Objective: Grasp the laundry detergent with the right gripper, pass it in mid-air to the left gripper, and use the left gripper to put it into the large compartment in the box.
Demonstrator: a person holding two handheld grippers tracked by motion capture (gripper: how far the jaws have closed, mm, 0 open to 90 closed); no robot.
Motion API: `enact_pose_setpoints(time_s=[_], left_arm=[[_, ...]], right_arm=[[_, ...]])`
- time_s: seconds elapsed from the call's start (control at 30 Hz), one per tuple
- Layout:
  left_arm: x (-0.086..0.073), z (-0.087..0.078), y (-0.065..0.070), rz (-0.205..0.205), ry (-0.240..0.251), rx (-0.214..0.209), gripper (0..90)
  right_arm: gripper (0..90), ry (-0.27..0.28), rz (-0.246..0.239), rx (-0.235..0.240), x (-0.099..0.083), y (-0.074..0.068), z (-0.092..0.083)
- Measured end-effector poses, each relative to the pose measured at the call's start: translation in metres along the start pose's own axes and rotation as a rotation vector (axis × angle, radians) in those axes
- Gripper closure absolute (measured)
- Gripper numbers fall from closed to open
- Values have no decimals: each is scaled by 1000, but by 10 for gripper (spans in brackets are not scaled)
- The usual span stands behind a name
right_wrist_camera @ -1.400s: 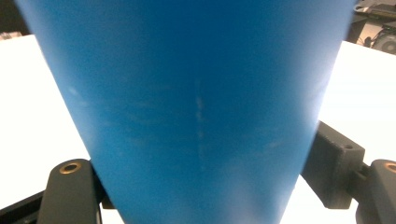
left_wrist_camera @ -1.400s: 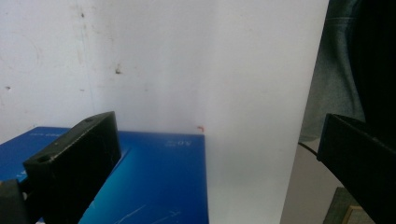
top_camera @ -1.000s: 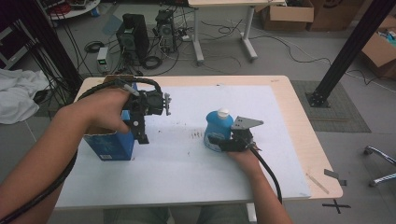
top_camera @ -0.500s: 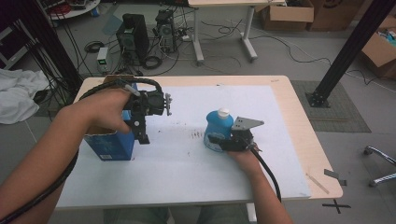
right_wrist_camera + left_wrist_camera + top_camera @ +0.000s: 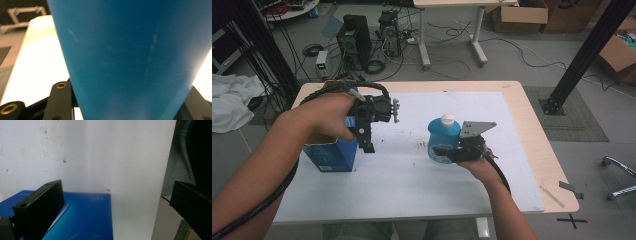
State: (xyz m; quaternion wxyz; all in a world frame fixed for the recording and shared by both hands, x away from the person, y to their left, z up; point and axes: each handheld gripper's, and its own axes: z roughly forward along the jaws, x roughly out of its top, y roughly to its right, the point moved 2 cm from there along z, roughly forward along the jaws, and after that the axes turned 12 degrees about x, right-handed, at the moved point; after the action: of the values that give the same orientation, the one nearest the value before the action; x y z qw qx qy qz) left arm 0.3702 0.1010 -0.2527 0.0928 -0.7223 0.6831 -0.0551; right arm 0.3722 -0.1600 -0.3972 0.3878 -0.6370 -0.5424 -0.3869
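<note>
- Since earlier frame: right gripper (image 5: pixel 439 151) w/ blue bottle (image 5: pixel 443 140) raised a bit higher in high view; jaws just closed in on bottle, now clamped on it.
- Left gripper (image 5: pixel 366 145) and blue box (image 5: pixel 331 156): same spots as before.
- Landmark for places: white sheet (image 5: pixel 412 175) covering most of wooden table (image 5: pixel 532 135).
- Blue bottle: over centre-right of sheet, upright, white cap (image 5: pixel 447 119) on top, gripped low on body from near side by right gripper.
- Right gripper view: bottle's blue wall (image 5: pixel 130 57) wedged between the two black jaws, pressed on both sides; sheet (image 5: pixel 37 65) visible to left.
- Right hand (image 5: pixel 479 167) behind gripper, toward sheet's near edge; grey three-cornered plate (image 5: pixel 476 129) on top, just right of bottle.
- Blue box: standing at left part of sheet, near its left edge, well apart from bottle.
- Left gripper: pointing down over box's right side, near sheet's left-centre; left hand (image 5: pixel 329 115) above box.
- Left gripper view: jaws wide apart, nothing clamped; box top (image 5: pixel 82 217) beside left-hand jaw, bare sheet (image 5: pixel 107 155) beyond.
- Contact between that jaw and box: can't tell.
- Small dark specks on sheet (image 5: pixel 419 145) between box and bottle.
</note>
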Motion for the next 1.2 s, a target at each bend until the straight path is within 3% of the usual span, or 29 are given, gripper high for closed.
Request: enact_pose_setpoints(time_s=[0.1, 0.23, 0.33, 0.7, 1.2], left_arm=[[2, -1, 0, 0, -2, 5, 1], [5, -2, 1, 2, 4, 5, 1], [8, 0, 3, 11, -9, 5, 1], [15, 0, 12, 33, -11, -2, 1], [23, -9, 22, 51, 3, 0, 1]], right_arm=[[442, -20, -29, 51, 7, -7, 3], [442, -27, -56, 163, 11, -17, 11], [442, -56, -82, 205, 13, -24, 19], [444, -37, -86, 268, 18, -33, 52], [447, -13, -85, 288, 34, -36, 91]])
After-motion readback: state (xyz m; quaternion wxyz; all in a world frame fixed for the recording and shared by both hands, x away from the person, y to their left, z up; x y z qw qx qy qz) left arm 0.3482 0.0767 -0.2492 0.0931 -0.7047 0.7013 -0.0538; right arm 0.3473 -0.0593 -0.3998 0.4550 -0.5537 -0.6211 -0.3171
